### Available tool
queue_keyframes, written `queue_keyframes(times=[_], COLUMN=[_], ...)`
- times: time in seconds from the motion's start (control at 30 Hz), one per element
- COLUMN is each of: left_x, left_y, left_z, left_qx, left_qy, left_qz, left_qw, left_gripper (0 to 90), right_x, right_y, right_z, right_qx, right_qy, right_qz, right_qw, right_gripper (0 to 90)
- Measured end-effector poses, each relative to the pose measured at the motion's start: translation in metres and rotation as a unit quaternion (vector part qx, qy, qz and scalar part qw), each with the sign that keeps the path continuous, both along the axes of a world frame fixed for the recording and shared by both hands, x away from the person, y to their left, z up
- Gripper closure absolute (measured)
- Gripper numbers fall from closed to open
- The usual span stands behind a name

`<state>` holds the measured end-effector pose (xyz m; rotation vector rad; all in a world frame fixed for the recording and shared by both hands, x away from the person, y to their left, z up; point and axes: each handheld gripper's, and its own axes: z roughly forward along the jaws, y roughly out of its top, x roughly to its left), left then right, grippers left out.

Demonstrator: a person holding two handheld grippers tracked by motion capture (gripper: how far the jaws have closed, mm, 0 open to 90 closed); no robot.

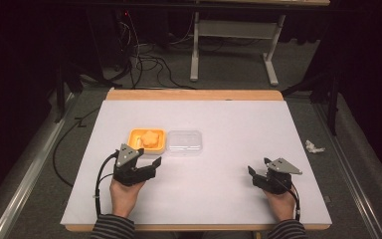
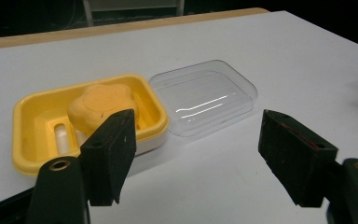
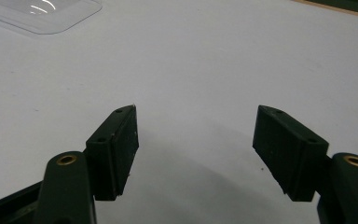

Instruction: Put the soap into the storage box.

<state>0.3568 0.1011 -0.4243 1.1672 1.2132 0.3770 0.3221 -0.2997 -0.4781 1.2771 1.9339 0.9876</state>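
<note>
Orange soap (image 1: pixel 150 138), kind of a lumpy flower-shaped bar, is sitting in a yellow soap dish (image 1: pixel 135 135) just left of centre in the high view. In the left gripper view you get a much closer look at it: the bar (image 2: pixel 103 105) lies toward the right end of the dish (image 2: pixel 28 116), and there's a slotted white insert under it showing through at the dish's left side.

Right next to the dish, touching or as good as touching its right edge, is a clear plastic lid (image 1: pixel 184 143), lying flat on the table with its hollow side up. A corner of it shows in the upper left of the right gripper view too (image 3: pixel 46 16).

The left gripper (image 1: pixel 150 160) is just below the dish in the high view, near it but not touching, pointed up and to the right. Its jaws stand apart with nothing between them, only bare tabletop.

The right gripper (image 1: pixel 251 174) is way over in the lower right of the high view, well apart from the dish and lid. Jaws spread there too, nothing in them.

Everything sits on a white table (image 1: pixel 229 119) with a wooden strip along the far edge. A crumpled white scrap (image 1: pixel 314 147) lies off the table on the right, on the grey floor.
</note>
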Motion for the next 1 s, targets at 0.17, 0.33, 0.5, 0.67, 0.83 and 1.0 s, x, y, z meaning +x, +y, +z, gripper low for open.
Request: queue_keyframes(times=[0.17,0.33,0.5,0.67,0.83,1.0], left_x=[-0.002,-0.003,-0.004,-0.005,-0.004,-0.002], left_y=[-0.002,-0.004,-0.007,-0.009,-0.011,-0.014], left_z=[-0.005,-0.009,-0.013,-0.016,-0.019,-0.026], left_qx=[0.003,0.005,0.008,-0.001,0.004,0.010], left_qy=[0.004,0.009,0.013,0.019,0.022,0.030], left_qz=[-0.002,-0.004,-0.005,-0.008,-0.010,-0.011], left_qw=[1.0000,0.9999,0.9999,0.9998,0.9997,0.9994], left_gripper=[28.1,27.9,27.8,27.9,27.8,27.9], right_x=[0.000,0.000,0.000,0.000,0.000,0.000], right_y=[0.000,0.000,0.000,0.000,0.000,0.000], right_z=[0.000,0.000,0.000,0.000,0.000,0.000], right_qx=[0.000,0.000,0.000,0.001,0.001,0.000], right_qy=[0.000,0.000,0.000,0.000,0.000,0.001], right_qz=[0.000,0.000,0.000,0.000,0.000,0.001], right_qw=[1.0000,1.0000,1.0000,1.0000,1.0000,1.0000], right_gripper=[31.5,31.5,31.5,31.5,31.5,31.6])
